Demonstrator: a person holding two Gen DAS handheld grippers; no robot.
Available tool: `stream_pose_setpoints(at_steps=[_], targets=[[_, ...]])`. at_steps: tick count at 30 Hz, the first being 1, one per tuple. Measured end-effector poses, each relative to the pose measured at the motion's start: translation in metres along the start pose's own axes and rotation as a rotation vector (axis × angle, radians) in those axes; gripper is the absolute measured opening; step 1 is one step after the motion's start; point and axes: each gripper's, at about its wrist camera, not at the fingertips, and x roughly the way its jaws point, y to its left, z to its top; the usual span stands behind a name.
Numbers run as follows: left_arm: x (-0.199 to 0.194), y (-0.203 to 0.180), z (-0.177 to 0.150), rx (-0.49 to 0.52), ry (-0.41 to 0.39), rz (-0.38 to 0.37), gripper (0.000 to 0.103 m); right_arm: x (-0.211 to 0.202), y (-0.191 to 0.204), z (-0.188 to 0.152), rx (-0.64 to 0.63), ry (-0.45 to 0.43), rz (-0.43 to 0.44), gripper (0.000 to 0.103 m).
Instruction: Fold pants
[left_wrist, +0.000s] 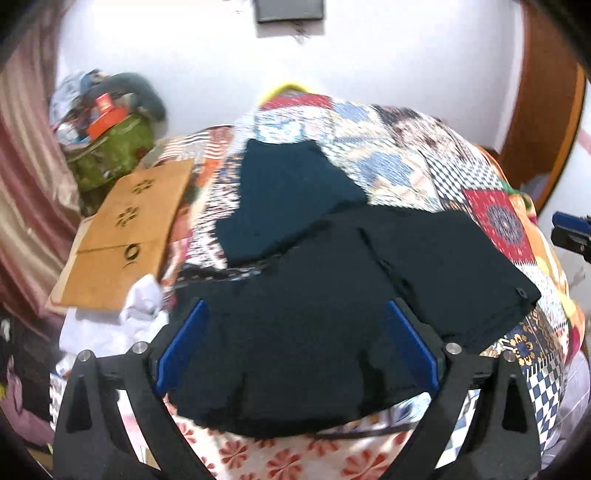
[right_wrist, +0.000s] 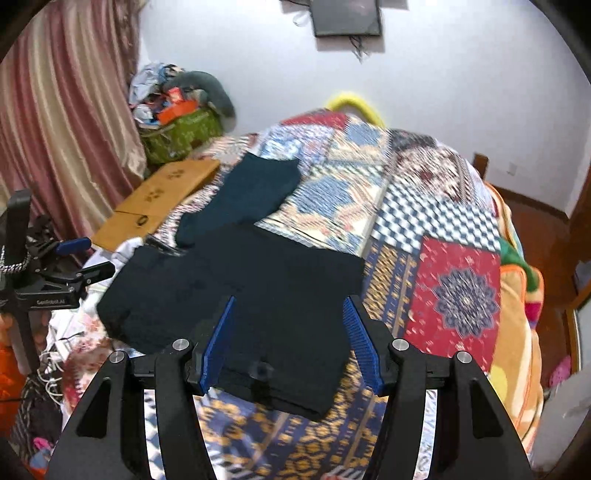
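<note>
Dark pants (left_wrist: 314, 295) lie spread on the patchwork quilt (right_wrist: 458, 291) of the bed. Both left tongs (left_wrist: 295, 343) and right tongs (right_wrist: 290, 343) hover released. Soft, limp, light fabric; best pinched at edge hems.

The left gripper (left_wrist: 295, 339) hangs spread wide over the dark pants (left_wrist: 314, 295), which lie on a patchwork quilt (left_wrist: 406, 155). A brown cardboard sheet (left_wrist: 125, 236) lies left of the pants, beside a white cloth (left_wrist: 122, 317)
</note>
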Motion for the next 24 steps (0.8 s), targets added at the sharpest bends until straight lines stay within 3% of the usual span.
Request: stream_pose_setpoints(at_steps=[3,11,20,24], targets=[[-0.009,0.03,-0.012,-0.062,-0.005,0.021,0.099,0.002,0.019,0.004,-0.028,-0.014,0.028,0.056],[0.006,0.099,-0.057,-0.256,0.099,0.038,0.099,0.037,0.059,0.0,-0.056,0.026,0.068,0.059],[0.049,0.119,-0.106,-0.461,0.287,-0.139,0.099,0.095,0.073,-0.024,-0.083,0.192,0.046,0.059],[0.063,0.123,-0.124,-0.592,0.346,-0.223,0.099,0.096,0.067,-0.03,-0.054,0.194,0.074,0.06]])
